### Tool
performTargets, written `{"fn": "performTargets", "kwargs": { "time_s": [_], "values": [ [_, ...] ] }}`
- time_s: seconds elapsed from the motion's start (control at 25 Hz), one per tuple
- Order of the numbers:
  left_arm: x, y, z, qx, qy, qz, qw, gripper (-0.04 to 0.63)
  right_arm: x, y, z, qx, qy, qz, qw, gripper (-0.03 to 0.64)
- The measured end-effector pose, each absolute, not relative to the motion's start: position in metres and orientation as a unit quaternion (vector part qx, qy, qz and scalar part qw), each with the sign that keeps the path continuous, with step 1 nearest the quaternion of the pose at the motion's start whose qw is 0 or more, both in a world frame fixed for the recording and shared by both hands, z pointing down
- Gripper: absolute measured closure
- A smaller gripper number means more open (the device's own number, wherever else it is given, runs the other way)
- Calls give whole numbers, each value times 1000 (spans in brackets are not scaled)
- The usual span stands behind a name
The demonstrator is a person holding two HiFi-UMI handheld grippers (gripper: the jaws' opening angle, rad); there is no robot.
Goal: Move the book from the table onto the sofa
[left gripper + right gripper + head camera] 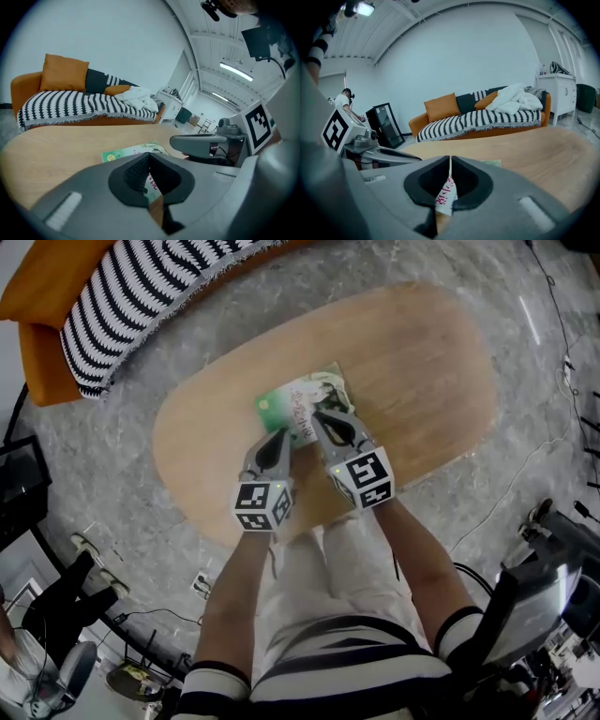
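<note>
As book lies on table, sofa beyond

You're looking at a smooth matt wood table, a glossy paper cover on the book, a striped woven cloth throw over the sofa, and a shiny marble-look floor.

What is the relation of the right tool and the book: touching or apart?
Cannot tell. In the head view the shut right tool overlaps the book; the right gripper view shows print behind its tips, no contact or gap.
</note>
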State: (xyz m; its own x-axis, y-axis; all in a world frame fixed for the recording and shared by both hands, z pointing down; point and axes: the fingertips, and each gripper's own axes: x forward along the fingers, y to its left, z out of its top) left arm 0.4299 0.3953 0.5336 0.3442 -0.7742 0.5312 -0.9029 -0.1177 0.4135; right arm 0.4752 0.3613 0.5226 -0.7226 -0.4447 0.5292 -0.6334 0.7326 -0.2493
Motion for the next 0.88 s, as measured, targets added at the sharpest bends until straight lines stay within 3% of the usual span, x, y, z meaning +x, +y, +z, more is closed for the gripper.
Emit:
{"fn": "performTargets", "kwargs": {
  "time_s": [0.2, 0.32, 0.6, 0.88],
  "values": [
    [425, 387, 545, 736, -568, 99, 355, 597, 481, 351, 538, 304, -897, 220, 232, 580],
    [425, 385, 553, 736, -561, 107, 364, 505, 482, 350, 547, 302, -895, 226, 240, 562],
    [420, 381, 567, 728, -564, 122, 370, 447, 488, 343, 566, 299, -889, 230, 260, 511],
    [405, 383, 583, 709, -577, 132, 382, 405, 500, 326, 582, 323, -874, 231, 279, 416]
  ]
}}
